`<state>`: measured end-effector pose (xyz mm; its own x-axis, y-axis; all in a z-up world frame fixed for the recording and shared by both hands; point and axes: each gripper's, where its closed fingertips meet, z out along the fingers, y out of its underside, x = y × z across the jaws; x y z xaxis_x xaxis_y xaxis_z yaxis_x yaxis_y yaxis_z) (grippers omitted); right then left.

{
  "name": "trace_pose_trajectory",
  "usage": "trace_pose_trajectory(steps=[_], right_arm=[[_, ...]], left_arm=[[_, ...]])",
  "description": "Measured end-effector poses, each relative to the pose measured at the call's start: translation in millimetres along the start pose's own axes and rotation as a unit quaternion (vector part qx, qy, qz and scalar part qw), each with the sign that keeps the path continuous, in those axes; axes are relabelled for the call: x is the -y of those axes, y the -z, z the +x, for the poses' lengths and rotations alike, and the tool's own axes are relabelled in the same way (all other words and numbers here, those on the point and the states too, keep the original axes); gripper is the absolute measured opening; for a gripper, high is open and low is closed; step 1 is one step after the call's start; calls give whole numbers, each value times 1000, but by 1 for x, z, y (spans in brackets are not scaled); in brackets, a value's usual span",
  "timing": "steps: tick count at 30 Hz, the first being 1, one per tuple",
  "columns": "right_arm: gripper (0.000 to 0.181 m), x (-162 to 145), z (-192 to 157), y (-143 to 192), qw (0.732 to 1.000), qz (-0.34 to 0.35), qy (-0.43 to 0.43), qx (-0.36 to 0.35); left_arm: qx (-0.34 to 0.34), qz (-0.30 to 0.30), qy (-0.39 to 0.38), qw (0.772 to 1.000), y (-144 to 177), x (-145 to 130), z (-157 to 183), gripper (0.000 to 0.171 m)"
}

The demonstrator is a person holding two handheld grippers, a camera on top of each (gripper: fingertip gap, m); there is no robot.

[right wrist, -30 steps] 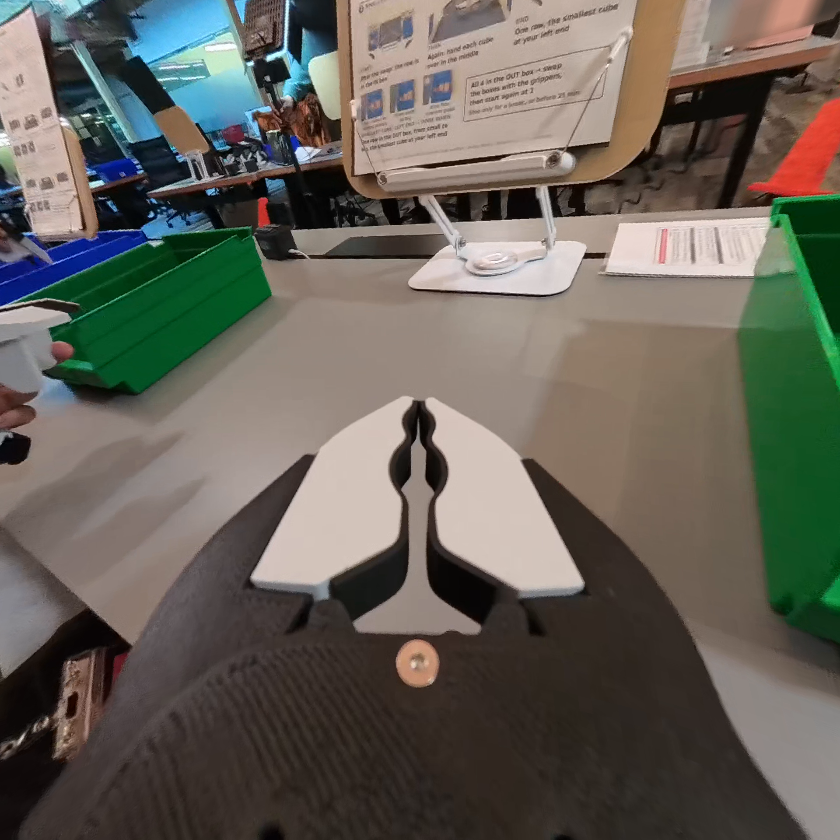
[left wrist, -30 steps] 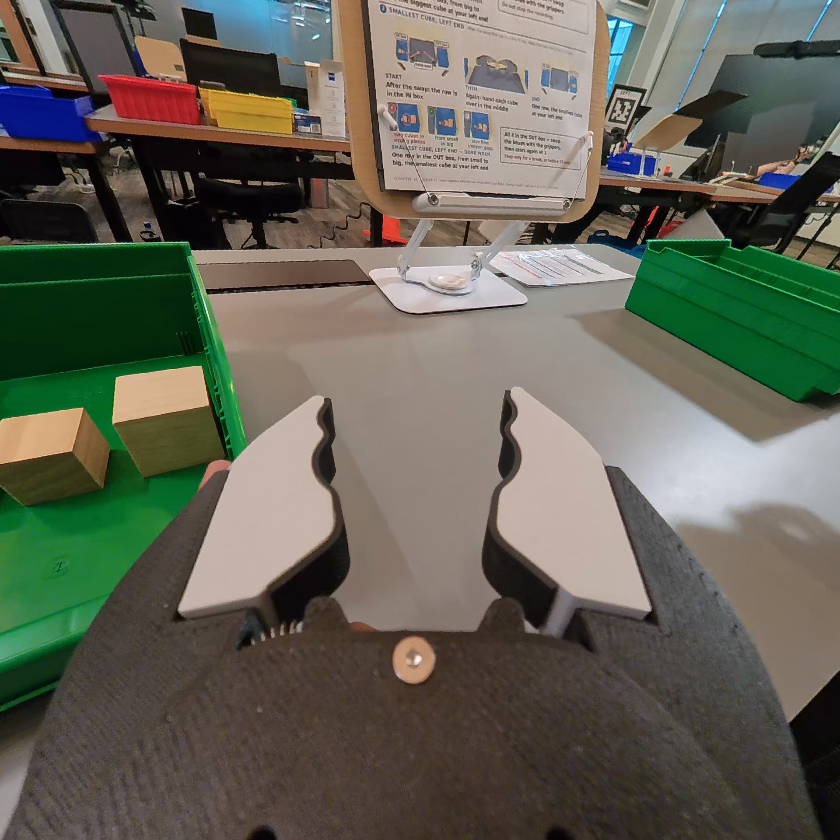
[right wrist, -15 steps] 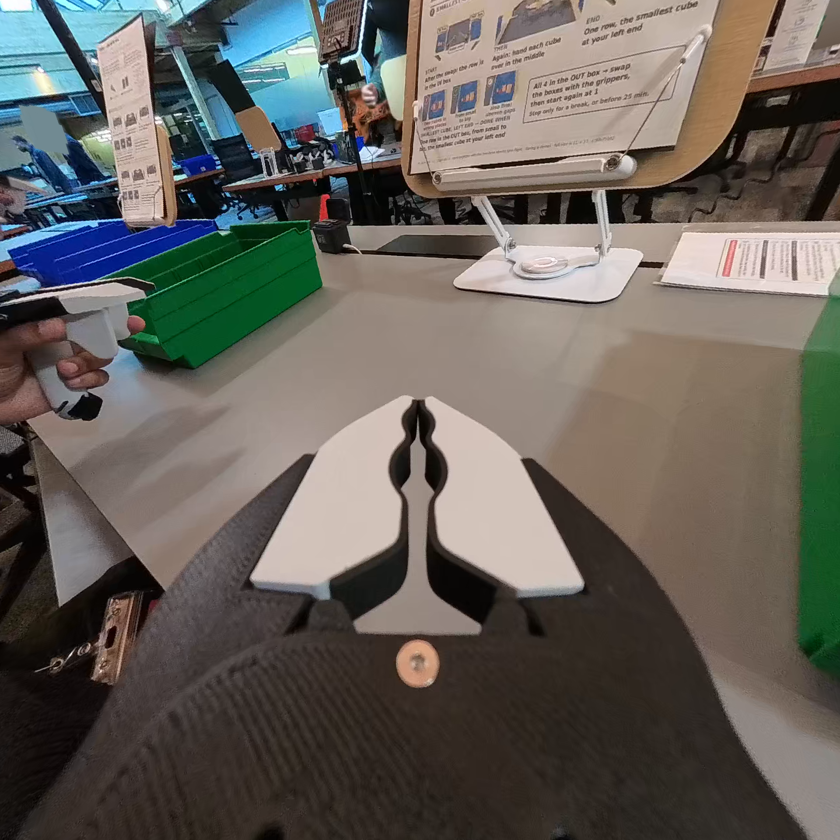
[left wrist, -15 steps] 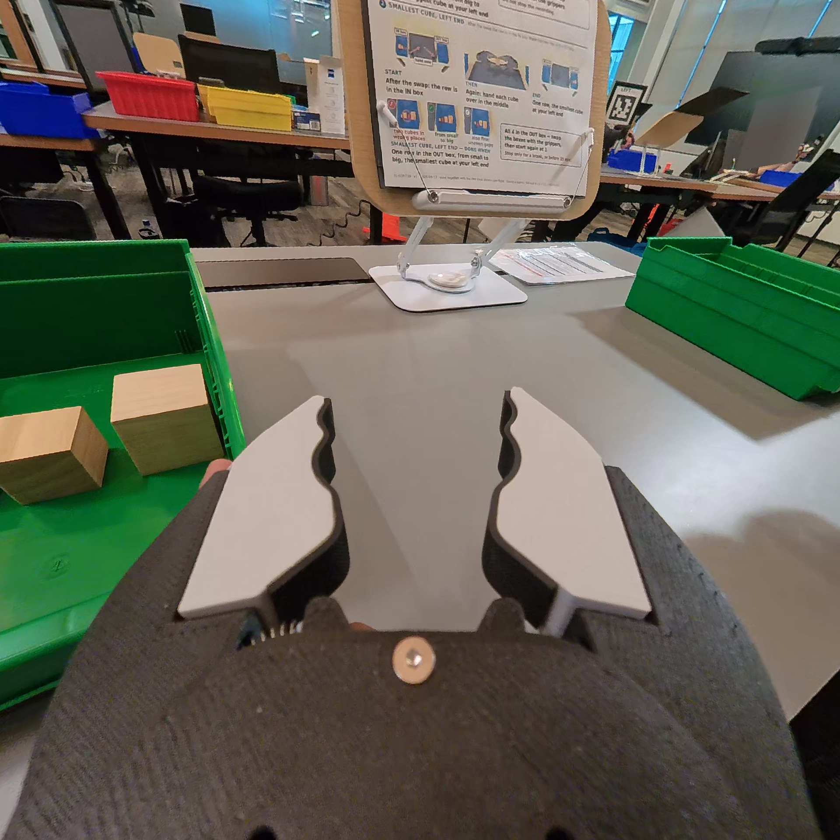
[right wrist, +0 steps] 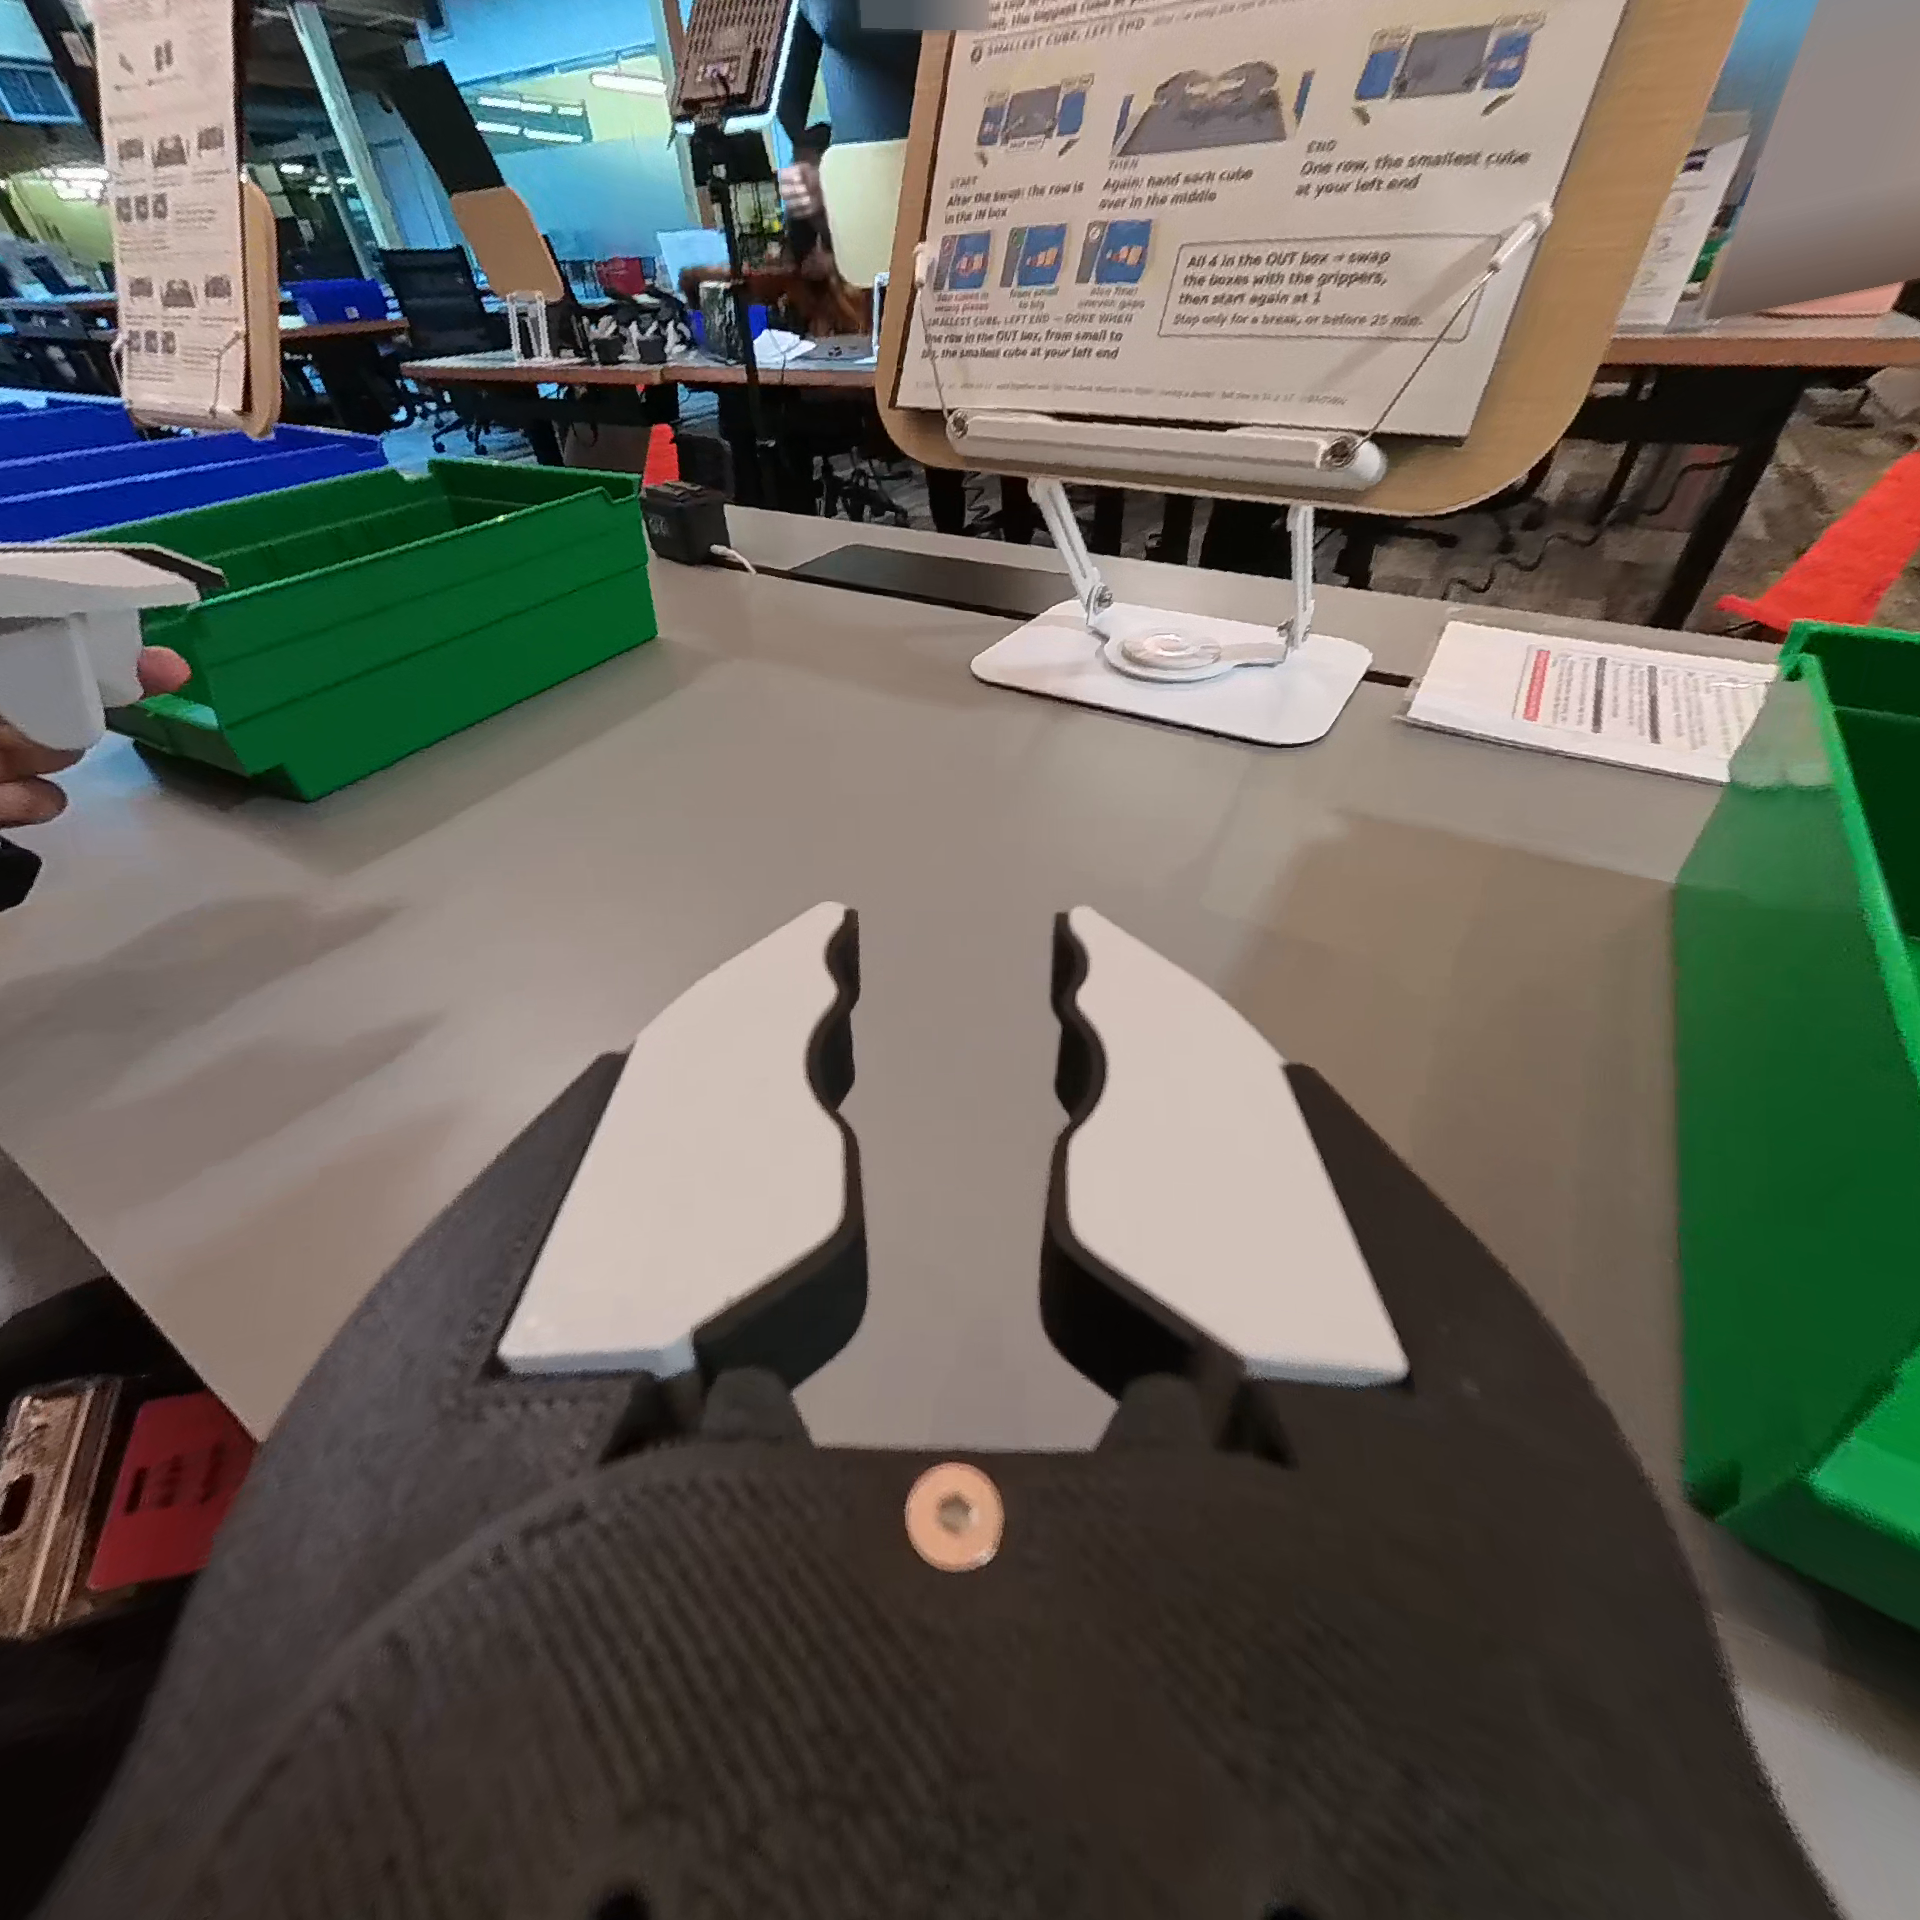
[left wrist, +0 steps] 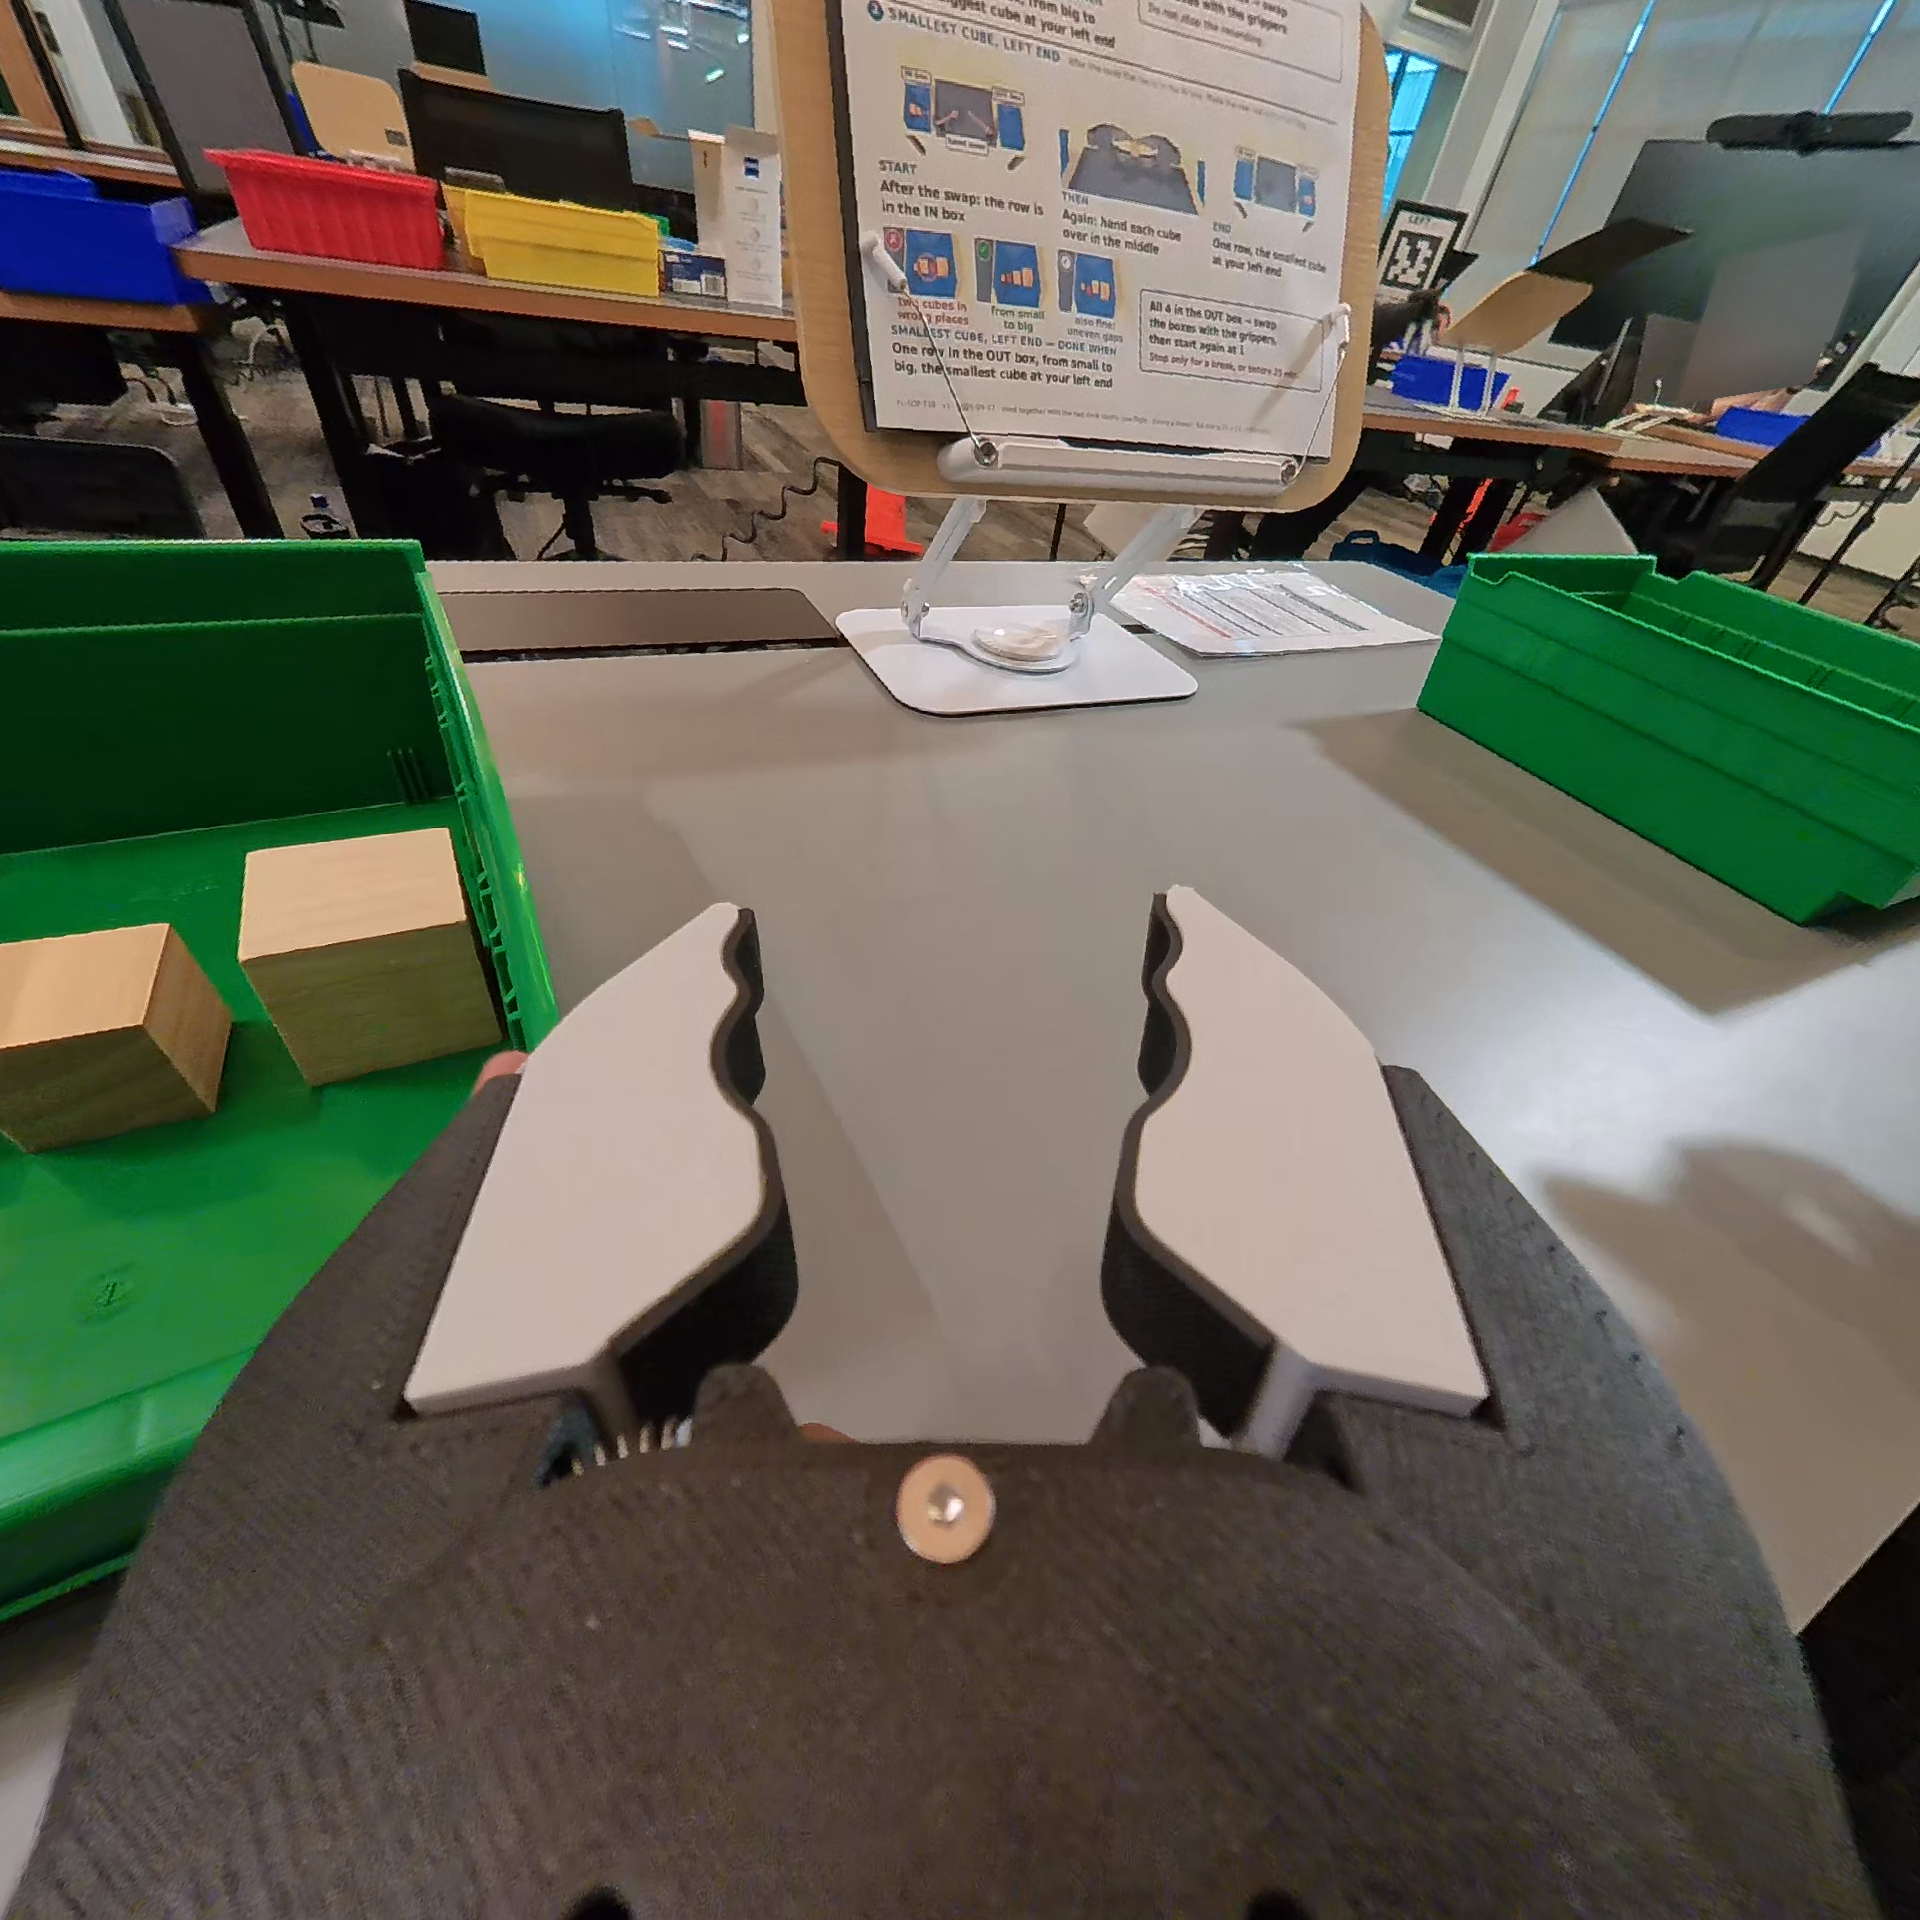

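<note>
Left wrist view first: two wooden cubes are seen side by side on the floor of a green bin at the far left, the paler one just inside the bin's right wall, the browner cube a little apart to its left; just right of that wall the left gripper is held over the bare grey table, its white fingers spread wide with nothing between them; a printed sheet on a stand is placed straight ahead at the table's far edge, a laminated sheet is laid just beside its base, and a second green bin is set well apart at the far right. Right wrist view, from the left: the other gripper's white tip is held by a hand near a green bin; the stand is seen ahead; the right gripper is held above the table, its fingers parted by a moderate gap and holding nothing; a green bin wall is found close at its right; whether anything lies inside cannot be told.
</note>
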<state>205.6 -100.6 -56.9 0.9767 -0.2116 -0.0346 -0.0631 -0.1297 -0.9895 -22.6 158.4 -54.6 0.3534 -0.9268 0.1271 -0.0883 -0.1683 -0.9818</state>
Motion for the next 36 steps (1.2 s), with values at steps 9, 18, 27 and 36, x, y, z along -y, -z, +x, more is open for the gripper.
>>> trace_pose_trajectory(steps=[9, 18, 27, 36], right_arm=[[49, -2, 4, -1, 998, -2, -57, 10], [47, -6, 2, -3, 998, -13, -62, 16], [47, -6, 2, -2, 998, -13, -64, 19], [48, -6, 4, -2, 997, -14, -69, 14]], left_arm=[[1, 11, 17, 1000, 2, 4, -4, 71], [2, 9, 15, 1000, 2, 3, -3, 71], [3, 7, 16, 1000, 1, 3, -4, 69], [4, 3, 13, 1000, 0, 1, -3, 69]])
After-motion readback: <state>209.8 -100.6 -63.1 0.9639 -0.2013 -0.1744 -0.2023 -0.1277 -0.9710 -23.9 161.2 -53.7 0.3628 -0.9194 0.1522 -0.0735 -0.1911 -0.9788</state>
